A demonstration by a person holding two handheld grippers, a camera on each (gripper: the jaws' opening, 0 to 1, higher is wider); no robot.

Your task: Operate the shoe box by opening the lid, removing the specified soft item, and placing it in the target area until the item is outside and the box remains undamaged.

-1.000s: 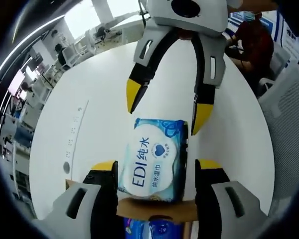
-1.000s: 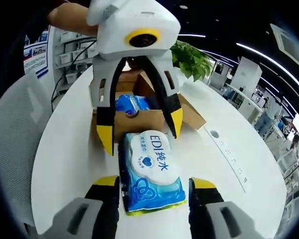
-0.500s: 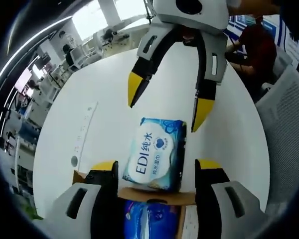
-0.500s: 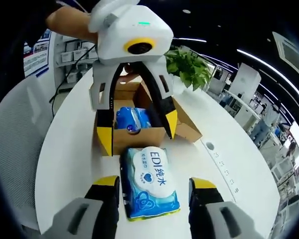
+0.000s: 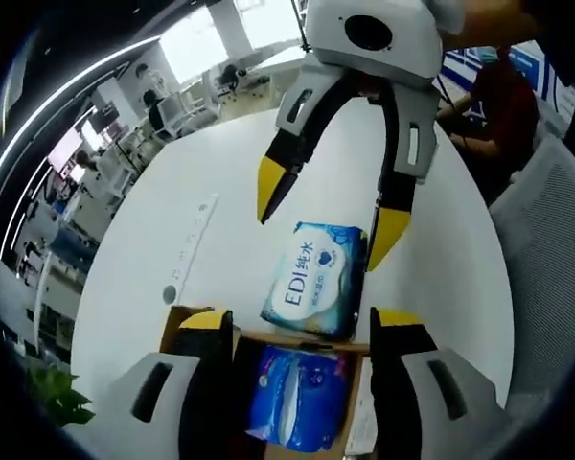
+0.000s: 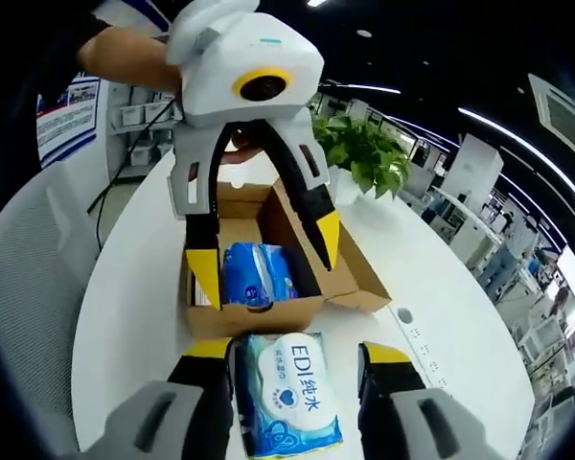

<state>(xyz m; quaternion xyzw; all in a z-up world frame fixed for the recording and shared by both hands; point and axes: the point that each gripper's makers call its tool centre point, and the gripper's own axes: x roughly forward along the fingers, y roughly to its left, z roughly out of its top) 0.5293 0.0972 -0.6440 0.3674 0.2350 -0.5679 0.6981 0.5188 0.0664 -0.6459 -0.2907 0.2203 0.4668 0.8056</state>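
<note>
In the left gripper view, the left tool (image 5: 300,331) rises from the bottom with its yellow-tipped jaws apart and nothing between them. Just past its tips a blue and white pack of wet wipes (image 5: 316,279) lies flat on the round white worktop (image 5: 192,192), outside the box and touching or just beside its near wall; the pack bears the letters EDI and a blue heart. Below it sits the open brown cardboard shoe box (image 5: 175,318), with a second blue pack (image 5: 292,398) lying inside between the left tool's jaws as the camera sees them. The right tool (image 5: 331,206) comes in from the top, jaws spread, one tip to the left of the wipes pack and the other close to its right corner; whether that tip touches the pack cannot be told.

In the right gripper view, the right tool (image 6: 297,355) stands with its jaws apart on either side of the wipes pack (image 6: 289,388), not clamped on it. Beyond lies the shoe box (image 6: 259,314), its lid flap (image 6: 364,278) folded out to the right and the second pack (image 6: 256,273) resting inside. The left tool (image 6: 266,249) hangs over the box, jaws open, held by a hand (image 6: 125,53) at the top. A green potted plant (image 6: 364,153) stands behind the box on the worktop (image 6: 125,297)
</note>
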